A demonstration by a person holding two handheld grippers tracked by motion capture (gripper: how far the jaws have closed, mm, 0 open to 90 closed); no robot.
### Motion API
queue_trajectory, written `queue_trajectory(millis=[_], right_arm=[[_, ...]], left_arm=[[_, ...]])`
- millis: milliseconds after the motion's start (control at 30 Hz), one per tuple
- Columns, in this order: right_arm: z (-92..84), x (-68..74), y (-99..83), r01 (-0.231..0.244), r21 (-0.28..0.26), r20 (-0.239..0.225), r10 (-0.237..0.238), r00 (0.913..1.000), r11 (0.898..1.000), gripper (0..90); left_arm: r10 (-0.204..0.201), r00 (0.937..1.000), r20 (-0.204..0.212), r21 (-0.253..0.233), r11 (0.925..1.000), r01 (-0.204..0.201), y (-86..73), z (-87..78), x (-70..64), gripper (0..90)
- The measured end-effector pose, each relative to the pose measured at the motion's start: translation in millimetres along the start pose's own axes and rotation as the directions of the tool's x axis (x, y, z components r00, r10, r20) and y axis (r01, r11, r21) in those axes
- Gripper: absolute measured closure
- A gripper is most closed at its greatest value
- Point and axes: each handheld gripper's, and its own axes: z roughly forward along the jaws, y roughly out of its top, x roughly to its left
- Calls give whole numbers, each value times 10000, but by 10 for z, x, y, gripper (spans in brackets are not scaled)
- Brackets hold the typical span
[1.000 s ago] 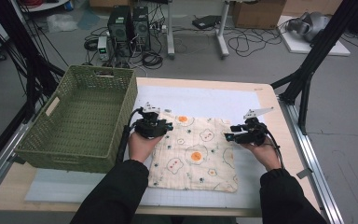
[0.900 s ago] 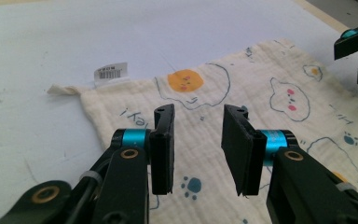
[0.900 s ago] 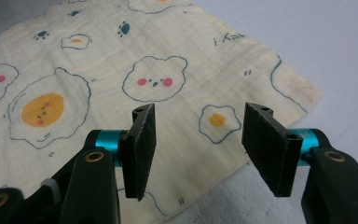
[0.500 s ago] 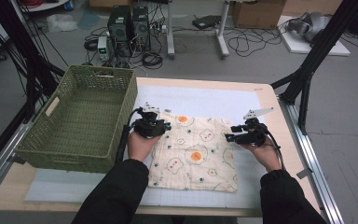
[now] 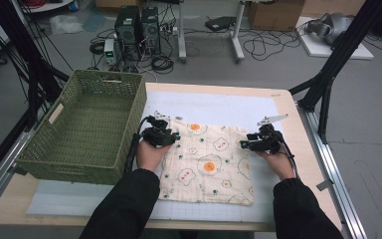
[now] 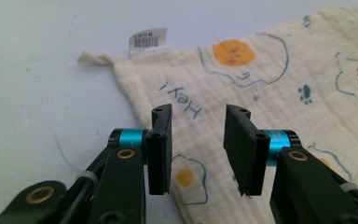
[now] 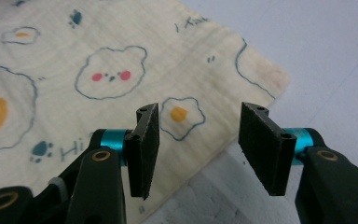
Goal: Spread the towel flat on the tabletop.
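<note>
You stand at a table with a two-jaw gripper in each hand, over a cream cloth [image 5: 206,162] printed with fried eggs and bears, lying flat on a white mat [image 5: 219,107] just right of a green woven basket [image 5: 87,127]. Your left gripper [image 6: 198,147] hovers above the cloth's far left corner, near its small barcode tag [image 6: 148,37]; its jaws stand apart with only bare fabric showing between them, and they have just been opening a little. Your right gripper [image 7: 200,142] hangs over the far right edge of the cloth, where fabric meets mat; its jaws are also apart, holding nothing, and they have just been closing slightly. This looks like the step of lining up on the two far corners before pinching them, probably to fold or lift the cloth. The next move likely calls for lowering each gripper until one pad slides under the edge, then closing on it. Compared with a second ago, both hands sit in almost the same places and the cloth lies unchanged.
</note>
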Motion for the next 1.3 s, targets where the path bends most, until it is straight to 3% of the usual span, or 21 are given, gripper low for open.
queue_trajectory(millis=[167, 267, 367, 433, 500, 633, 867, 1300], right_arm=[[62, -15, -7, -18, 85, 140, 17, 9999, 10000, 544], [70, 15, 6, 299, 223, 511, -310, 9982, 9993, 640], [86, 45, 22, 538, 251, 369, -547, 9978, 9982, 752], [89, 46, 25, 564, 259, 362, -574, 9977, 9981, 753], [88, 31, 21, 500, 215, 280, -506, 9983, 9985, 753], [82, 20, 27, 487, 204, 198, -491, 9986, 9986, 698], [74, -39, 66, 68, -129, 358, -63, 9993, 9999, 495], [90, -17, 260, -81, -365, -50, 79, 10000, 9993, 401]], left_arm=[[239, 9989, -413, 340, 9992, -225, -35, 80, 0, 641], [538, 9957, -756, 373, 9980, -511, -36, 87, -17, 745], [335, 9976, -598, 330, 9990, -315, -39, 80, 26, 801], [249, 9986, -461, 316, 9992, -235, -38, 78, 31, 783], [163, 9990, -404, 135, 9998, -157, -27, 72, 18, 700], [-268, 9981, -554, -161, 9995, 260, -20, 82, 48, 619], [-475, 9980, -409, -108, 9988, 471, -24, 137, 65, 615], [-585, 9982, -161, -472, 9972, 576, 20, 105, -6, 592]])
